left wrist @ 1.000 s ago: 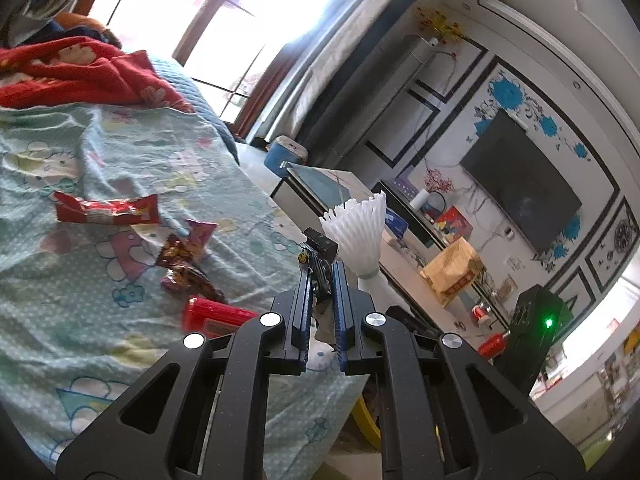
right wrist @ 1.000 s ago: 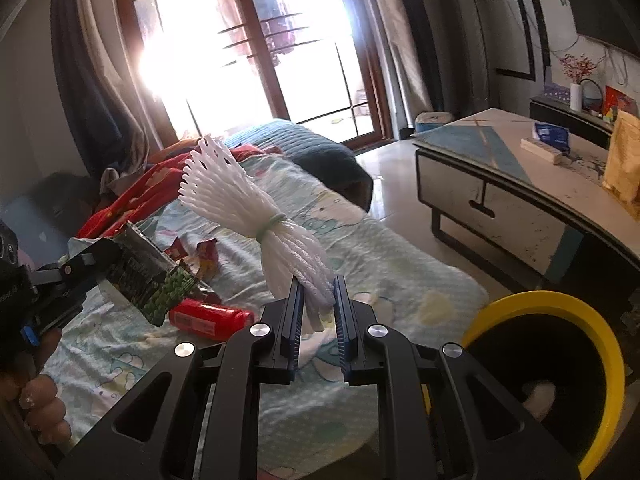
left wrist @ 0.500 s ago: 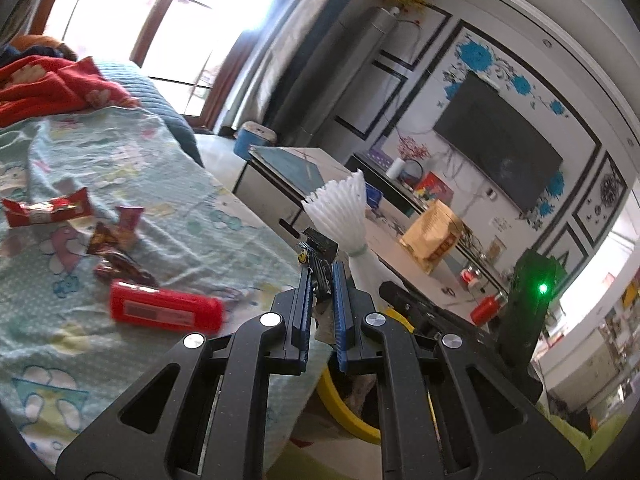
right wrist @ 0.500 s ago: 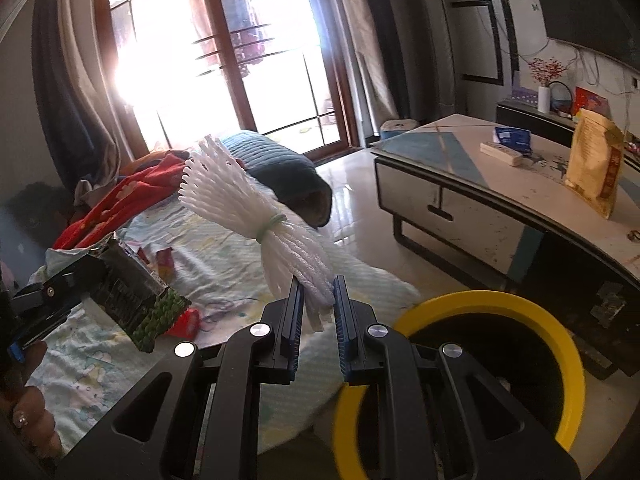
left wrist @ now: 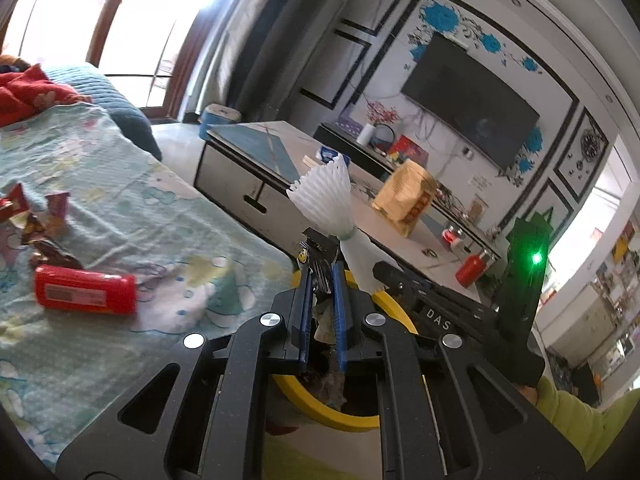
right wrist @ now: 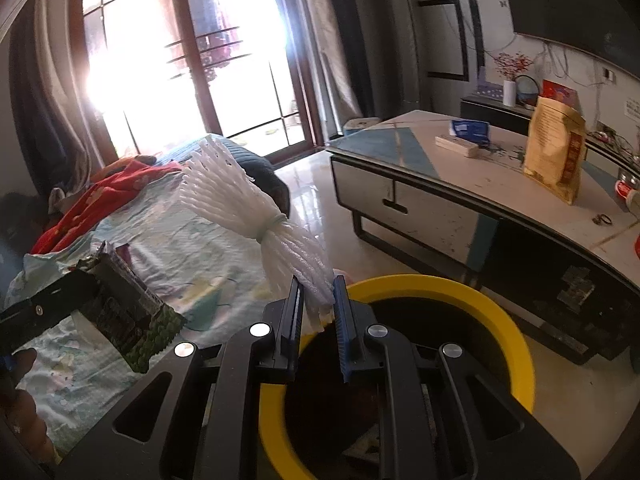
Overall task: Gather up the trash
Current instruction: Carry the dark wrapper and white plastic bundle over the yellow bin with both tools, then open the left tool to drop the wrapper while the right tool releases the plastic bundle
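Note:
My left gripper (left wrist: 322,276) is shut on a dark green and black snack wrapper (left wrist: 318,264), which the right wrist view shows edge-on at the left (right wrist: 128,312). My right gripper (right wrist: 318,292) is shut on a white foam net bundle (right wrist: 248,208) tied at its middle; the bundle (left wrist: 332,204) sticks up just right of my left fingers. A black trash bin with a yellow rim (right wrist: 500,320) stands on the floor beside the bed, directly under both grippers. A red packet (left wrist: 84,294) and several crumpled wrappers (left wrist: 44,220) lie on the bedspread.
The bed (left wrist: 120,208) with a pale green sheet fills the left. A low coffee table (right wrist: 440,168) with a gold bag (right wrist: 554,152) stands close behind the bin. A television (left wrist: 468,104) hangs on the far wall. A person's green sleeve (left wrist: 580,420) is at lower right.
Both grippers have swung away from the bed toward the bin, each keeping its load. The yellow rim now lies under both pairs of fingers, and the red packet has slid left in view.

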A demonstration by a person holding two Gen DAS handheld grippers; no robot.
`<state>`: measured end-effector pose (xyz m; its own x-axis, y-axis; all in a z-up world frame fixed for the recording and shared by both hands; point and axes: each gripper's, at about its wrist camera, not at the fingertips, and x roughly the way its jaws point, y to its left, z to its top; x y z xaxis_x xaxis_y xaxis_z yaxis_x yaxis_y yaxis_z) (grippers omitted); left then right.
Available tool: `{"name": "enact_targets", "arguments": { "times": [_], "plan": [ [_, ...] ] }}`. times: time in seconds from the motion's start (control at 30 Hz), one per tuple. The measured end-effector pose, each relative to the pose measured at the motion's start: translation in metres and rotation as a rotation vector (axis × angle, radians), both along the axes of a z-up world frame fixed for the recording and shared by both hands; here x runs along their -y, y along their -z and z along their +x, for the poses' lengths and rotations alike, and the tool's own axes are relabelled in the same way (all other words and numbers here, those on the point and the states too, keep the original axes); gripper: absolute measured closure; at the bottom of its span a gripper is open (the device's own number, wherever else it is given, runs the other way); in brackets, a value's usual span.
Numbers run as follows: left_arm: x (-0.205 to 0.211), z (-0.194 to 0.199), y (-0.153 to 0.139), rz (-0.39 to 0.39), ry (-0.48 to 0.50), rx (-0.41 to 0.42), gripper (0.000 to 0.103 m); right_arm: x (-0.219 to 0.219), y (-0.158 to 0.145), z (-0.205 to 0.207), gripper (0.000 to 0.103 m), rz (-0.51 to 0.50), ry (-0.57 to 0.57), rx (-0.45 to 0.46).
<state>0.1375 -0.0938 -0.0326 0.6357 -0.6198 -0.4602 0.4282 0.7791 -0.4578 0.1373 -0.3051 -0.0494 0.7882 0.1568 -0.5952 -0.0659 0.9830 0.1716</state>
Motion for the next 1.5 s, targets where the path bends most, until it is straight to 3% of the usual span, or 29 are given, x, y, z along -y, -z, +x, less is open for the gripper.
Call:
{"name": "enact_targets", "arguments": {
  "times": [0.73, 1.5],
  "plan": [
    [0.079, -0.011, 0.025, 0.085, 0.161, 0.015, 0.097, 0.078, 0.026, -0.023, 0.088, 0.014, 0.149, -0.069],
    [0.123, 0.007, 0.051, 0.188, 0.228, -0.033, 0.097, 0.112, 0.050, -0.032, 0.086, 0.076, 0.191, -0.160]
  ]
}}
